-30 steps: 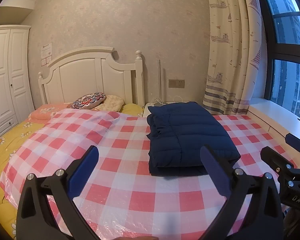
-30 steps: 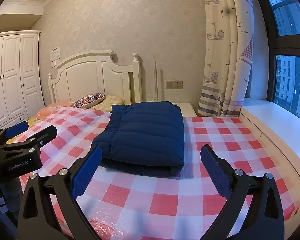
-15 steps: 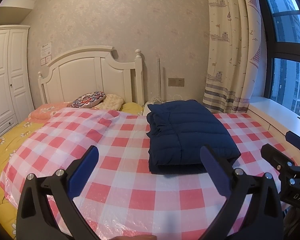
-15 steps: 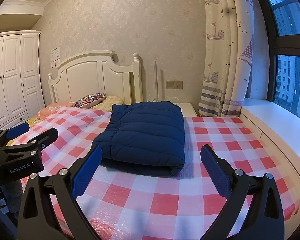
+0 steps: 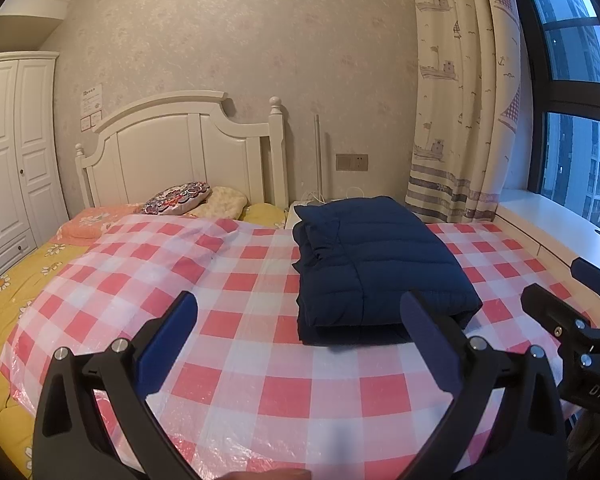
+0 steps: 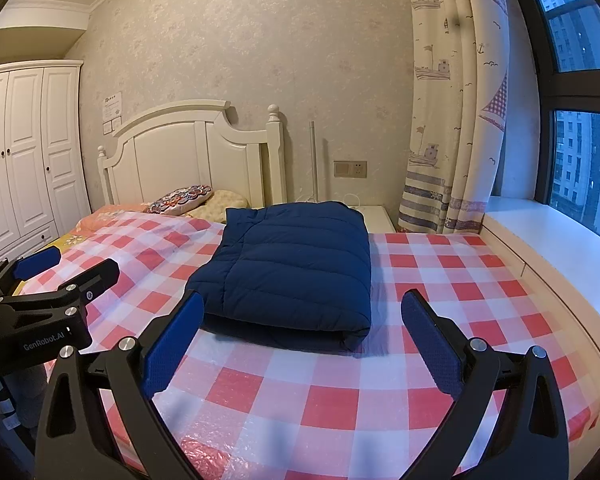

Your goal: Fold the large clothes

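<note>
The left gripper hangs above the near edge of the bed, its blue pads spread wide with nothing between them. The right gripper does the same on its side, pads wide apart and empty. Straight ahead lies the jacket, a navy quilted puffer folded into a thick rectangular bundle, resting flat on the checked cover. That cover is red and white and glossy like plastic sheeting, draped across the bed. From the left view the jacket sits right of centre with its layered edges facing left; the far end reaches toward a white nightstand. Neither gripper touches it; both are held back over the cover on the near side. Each tool peeks into the other's view: the right one at the right edge, the left one at the left edge. Beyond the cover, pillows lie against the white headboard, and yellow flowered bedding shows at the left. A wardrobe stands at the far left; a boat-print curtain hangs beside the window on the right.
</note>
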Available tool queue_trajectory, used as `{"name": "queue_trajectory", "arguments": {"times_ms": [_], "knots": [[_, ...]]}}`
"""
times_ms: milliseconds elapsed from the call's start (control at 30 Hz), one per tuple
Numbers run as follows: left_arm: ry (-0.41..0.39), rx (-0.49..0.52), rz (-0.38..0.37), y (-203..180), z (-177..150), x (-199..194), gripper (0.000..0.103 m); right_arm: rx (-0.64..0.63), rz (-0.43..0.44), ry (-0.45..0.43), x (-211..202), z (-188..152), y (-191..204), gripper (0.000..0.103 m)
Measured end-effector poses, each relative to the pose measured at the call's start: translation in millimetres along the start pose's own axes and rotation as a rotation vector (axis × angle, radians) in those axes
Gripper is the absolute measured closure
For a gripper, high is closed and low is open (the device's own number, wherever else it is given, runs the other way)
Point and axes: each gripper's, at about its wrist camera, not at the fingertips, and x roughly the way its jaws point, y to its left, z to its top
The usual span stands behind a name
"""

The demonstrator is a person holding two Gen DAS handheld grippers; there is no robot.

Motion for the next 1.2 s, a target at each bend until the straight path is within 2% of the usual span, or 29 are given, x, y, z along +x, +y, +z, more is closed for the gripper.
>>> {"name": "queue_trajectory", "arguments": {"times_ms": [567,833,967,1033,1100,1133,1200], "knots": [[-0.019,0.013,0.001,2.3,-5.1,-1.3,0.002,-0.001,0.003,0.003,0.6,-1.6,0.2,0.006],[-0.018,0.034,-0.039,0.8,-8.1,2.4,0.002,-0.006,0.013,0.023,6.7,-9.9,-0.4,0.006],[-0.055,-0.002,-0.048,5.2,-12.6,9.8,0.002,0.001,0.018,0.046,15.4,-14.5,-4.4,0.006],[-0.002,0.003,-0.079,9.5,-11.4,27.0,0.002,-0.004,0.022,0.068,22.9,-17.9,-8.1,0.006],[0.129,0.027,-0.102,22.6,-8.2,60.7,0.002,-0.026,0.015,0.095,31.4,-17.5,-20.2,0.006],[0.168,0.024,-0.098,31.7,-6.7,75.9,0.002,-0.035,0.003,0.111,36.1,-14.0,-33.8,0.006],[0.256,-0.015,-0.015,74.8,-1.8,123.6,0.002,-0.024,-0.057,0.124,43.0,-2.6,-75.6,0.006]]}}
